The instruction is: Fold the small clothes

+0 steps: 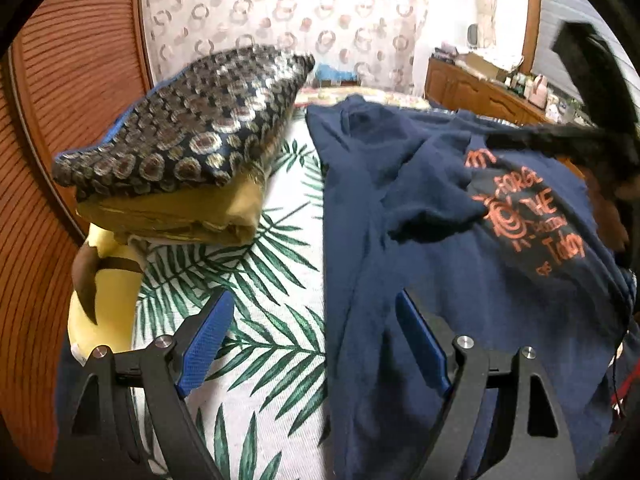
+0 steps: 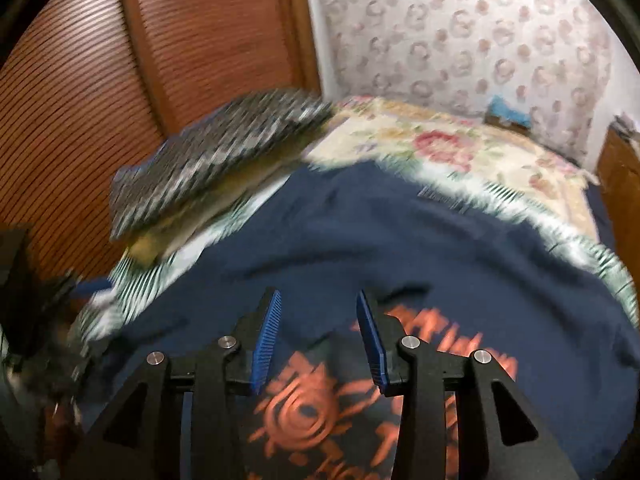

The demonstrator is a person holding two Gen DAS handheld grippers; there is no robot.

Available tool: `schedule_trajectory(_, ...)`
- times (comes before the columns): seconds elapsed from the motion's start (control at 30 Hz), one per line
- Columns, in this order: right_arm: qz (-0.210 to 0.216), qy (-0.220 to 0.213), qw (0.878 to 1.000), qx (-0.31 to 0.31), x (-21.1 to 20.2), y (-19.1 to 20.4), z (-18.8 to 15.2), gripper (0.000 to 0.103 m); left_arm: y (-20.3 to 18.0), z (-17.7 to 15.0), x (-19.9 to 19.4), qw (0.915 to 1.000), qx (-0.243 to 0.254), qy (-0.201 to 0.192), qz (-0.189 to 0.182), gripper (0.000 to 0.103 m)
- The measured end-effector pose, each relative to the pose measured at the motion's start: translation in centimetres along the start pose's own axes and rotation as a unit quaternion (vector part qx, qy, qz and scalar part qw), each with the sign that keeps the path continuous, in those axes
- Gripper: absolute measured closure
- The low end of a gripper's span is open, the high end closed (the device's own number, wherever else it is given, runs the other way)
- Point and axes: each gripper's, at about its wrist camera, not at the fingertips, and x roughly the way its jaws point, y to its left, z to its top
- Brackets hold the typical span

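Navy cotton, orange print — the T-shirt (image 1: 460, 240) lies spread on the palm-leaf bedsheet (image 1: 256, 344) in the left wrist view, front up. One sleeve is flopped inward over the chest beside the lettering, and the cloth is rumpled, not squared. The left gripper (image 1: 316, 344) hangs low over the shirt's edge with its blue pads (image 1: 208, 344) spread wide and nothing between them; one finger is above the sheet, the other above the navy cloth. A patterned cushion (image 1: 188, 132) sits on a folded mustard cloth (image 1: 176, 216), near the shirt but apart from it. Dark and blurred at the far right edge — probably the other tool.

In the right wrist view, everything is smeared by motion. The right gripper (image 2: 320, 336) hovers over the orange sun graphic (image 2: 300, 408), jaws partly apart, gripping nothing that I can see. The shirt fills the bed towards a floral blanket (image 2: 440, 144).

My call: early going — at most one sleeve is in, and the main folds are left.
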Motion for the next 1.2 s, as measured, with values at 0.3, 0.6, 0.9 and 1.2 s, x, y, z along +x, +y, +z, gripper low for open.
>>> schedule_trajectory(0.3,0.043,0.036,0.998,-0.007,1.3,0.0,-3.4,0.062,0.2,-0.2,1.6,0.9997,0.000,0.025,-0.004,0.016)
schedule_trajectory(0.6,0.047,0.030,0.998,-0.022,1.7,1.9,-3.4,0.084,0.0,-0.1,1.6,0.9997,0.005,0.024,-0.004,0.016)
schedule_trajectory(0.9,0.049,0.010,0.996,-0.068,-3.7,3.7,-3.6,0.099,0.1,0.0,1.7,0.9997,0.006,0.023,-0.007,0.016)
schedule_trajectory(1.2,0.034,0.031,0.997,-0.055,-4.4,3.0,-5.7,0.088,0.1,-0.1,1.7,0.9997,0.006,0.023,-0.007,0.016)
